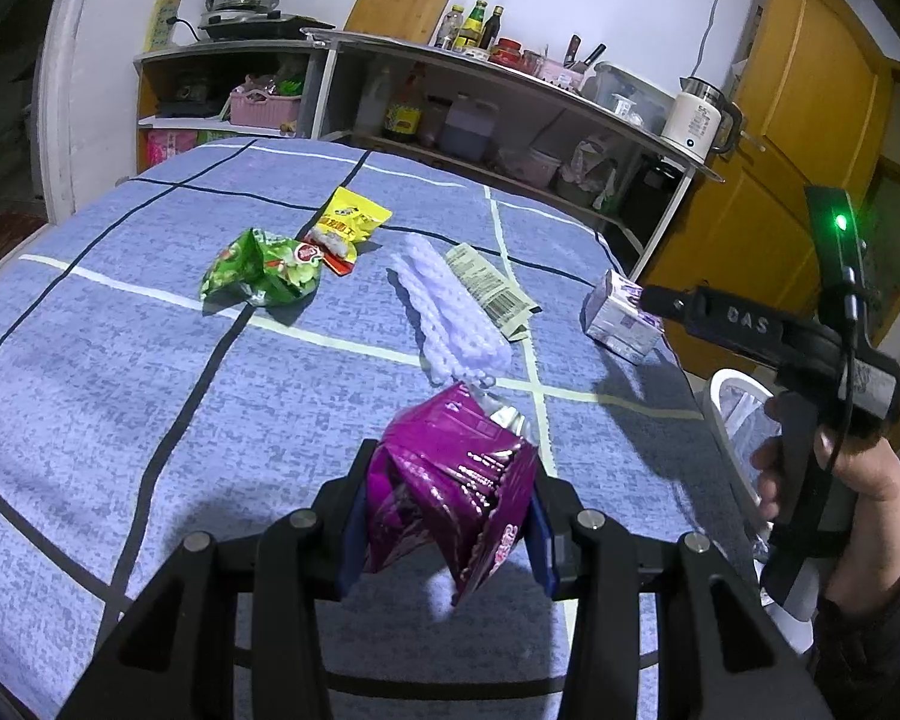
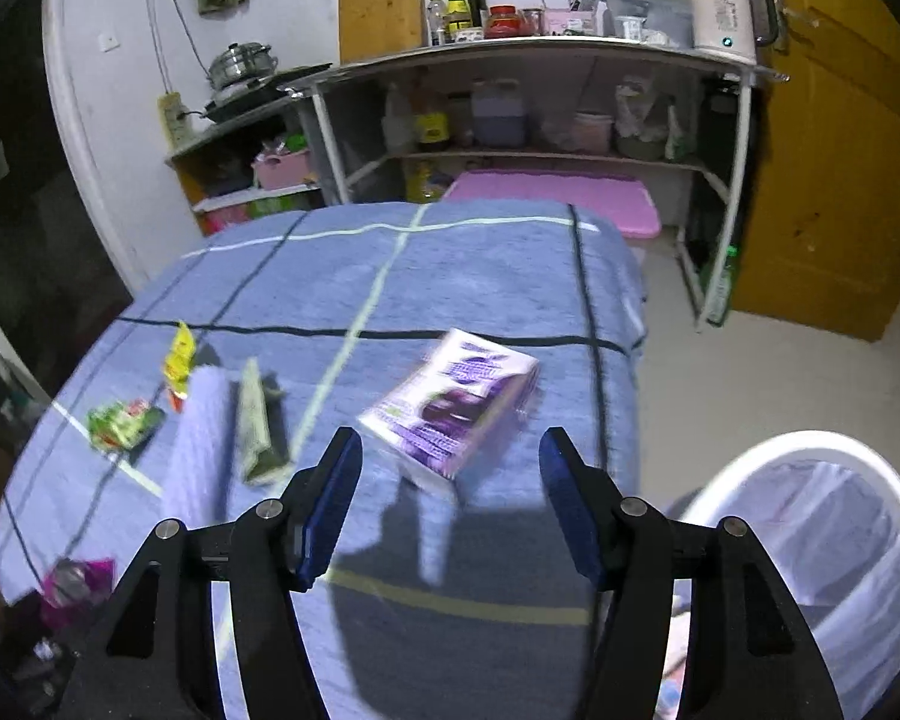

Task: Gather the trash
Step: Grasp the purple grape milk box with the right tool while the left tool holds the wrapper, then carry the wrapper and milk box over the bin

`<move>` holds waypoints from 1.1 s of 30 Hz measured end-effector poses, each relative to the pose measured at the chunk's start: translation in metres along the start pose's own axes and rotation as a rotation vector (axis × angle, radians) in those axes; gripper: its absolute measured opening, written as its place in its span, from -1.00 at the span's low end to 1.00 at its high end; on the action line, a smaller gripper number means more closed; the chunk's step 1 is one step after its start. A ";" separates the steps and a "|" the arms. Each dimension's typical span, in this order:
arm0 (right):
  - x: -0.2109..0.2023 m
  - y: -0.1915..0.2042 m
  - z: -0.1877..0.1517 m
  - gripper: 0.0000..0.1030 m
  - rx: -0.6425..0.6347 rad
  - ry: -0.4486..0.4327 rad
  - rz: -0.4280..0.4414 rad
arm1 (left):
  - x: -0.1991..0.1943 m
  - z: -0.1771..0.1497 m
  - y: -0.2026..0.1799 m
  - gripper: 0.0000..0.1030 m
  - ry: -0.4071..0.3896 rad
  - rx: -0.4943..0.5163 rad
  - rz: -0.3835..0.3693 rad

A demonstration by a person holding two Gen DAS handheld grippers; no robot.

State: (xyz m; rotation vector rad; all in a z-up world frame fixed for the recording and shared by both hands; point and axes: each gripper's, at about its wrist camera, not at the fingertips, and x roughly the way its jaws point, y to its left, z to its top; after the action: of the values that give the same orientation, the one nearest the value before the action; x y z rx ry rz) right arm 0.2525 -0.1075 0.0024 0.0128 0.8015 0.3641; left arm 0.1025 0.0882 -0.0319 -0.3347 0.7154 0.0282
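Observation:
My left gripper [image 1: 447, 516] is shut on a crumpled purple snack bag [image 1: 450, 486] and holds it above the blue checked tablecloth [image 1: 120, 372]. The bag also shows at the lower left of the right wrist view [image 2: 78, 585]. My right gripper [image 2: 450, 498] is open and empty, hovering just short of a purple carton [image 2: 450, 402] near the table's right edge; the carton also shows in the left wrist view [image 1: 621, 315]. On the cloth lie a green wrapper [image 1: 261, 269], a yellow packet [image 1: 345, 228], a white foam net [image 1: 450, 312] and a pale green wrapper [image 1: 492, 288].
A white trash bin with a liner [image 2: 822, 558] stands off the table's right side, at the lower right. A metal shelf [image 2: 540, 60] with bottles and a kettle [image 2: 723, 6] runs behind the table. A yellow door [image 2: 840, 150] is at the right.

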 end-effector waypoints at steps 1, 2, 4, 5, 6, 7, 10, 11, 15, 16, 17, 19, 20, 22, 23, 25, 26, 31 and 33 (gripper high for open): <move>0.004 0.004 0.002 0.25 0.005 0.004 0.001 | 0.000 0.000 0.001 -0.13 0.000 -0.002 0.000; 0.006 0.006 0.002 0.26 0.004 0.003 -0.008 | 0.000 0.000 0.002 -0.13 -0.001 -0.003 0.000; 0.014 0.012 0.004 0.27 0.005 0.007 -0.043 | 0.001 0.000 0.005 -0.13 -0.001 -0.007 0.001; 0.017 0.013 0.005 0.27 0.010 0.011 -0.054 | 0.001 0.000 0.006 -0.13 0.000 -0.010 0.001; 0.022 0.016 0.006 0.27 0.013 0.015 -0.068 | 0.001 0.000 0.007 -0.13 0.002 -0.012 0.001; 0.024 0.016 0.007 0.27 0.014 0.016 -0.077 | 0.002 0.000 0.008 -0.13 0.003 -0.014 0.001; 0.034 0.018 0.010 0.27 0.015 0.025 -0.102 | 0.004 0.000 0.011 -0.13 0.007 -0.019 -0.001; 0.036 0.017 0.010 0.27 0.014 0.027 -0.106 | 0.005 0.000 0.011 -0.13 0.008 -0.020 -0.002; 0.038 0.007 0.009 0.27 0.033 0.035 -0.131 | 0.006 -0.001 0.011 -0.13 0.009 -0.021 -0.008; 0.037 0.003 0.008 0.27 0.042 0.037 -0.144 | 0.006 -0.001 0.011 -0.13 0.009 -0.021 -0.009; 0.036 -0.001 0.008 0.27 0.051 0.037 -0.152 | 0.006 -0.001 0.011 -0.13 0.010 -0.021 -0.009; 0.034 -0.007 0.008 0.27 0.065 0.041 -0.151 | 0.008 -0.002 0.010 -0.13 0.013 -0.022 -0.010; 0.034 -0.008 0.008 0.27 0.067 0.043 -0.146 | 0.008 -0.002 0.010 -0.13 0.015 -0.022 -0.011; 0.035 -0.008 0.009 0.27 0.053 0.048 -0.143 | 0.008 -0.002 0.008 -0.13 0.017 -0.018 -0.012; 0.035 -0.007 0.010 0.27 0.044 0.049 -0.141 | 0.008 -0.002 0.008 -0.13 0.017 -0.017 -0.012; 0.037 -0.006 0.010 0.23 0.037 0.054 -0.123 | 0.008 -0.002 0.006 -0.13 0.016 -0.012 -0.012; 0.038 -0.006 0.010 0.11 0.034 0.055 -0.115 | 0.008 -0.002 0.006 -0.13 0.016 -0.011 -0.011; 0.035 -0.006 0.008 0.11 0.030 0.052 -0.092 | 0.008 -0.002 0.004 -0.13 0.017 -0.008 -0.008; 0.030 -0.005 0.007 0.10 0.022 0.047 -0.083 | 0.008 -0.002 0.003 -0.13 0.017 -0.004 -0.008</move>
State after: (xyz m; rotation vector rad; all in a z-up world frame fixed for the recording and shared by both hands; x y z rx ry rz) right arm 0.2779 -0.1019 -0.0144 -0.0080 0.8495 0.2777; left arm 0.1070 0.0897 -0.0389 -0.3420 0.7310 0.0197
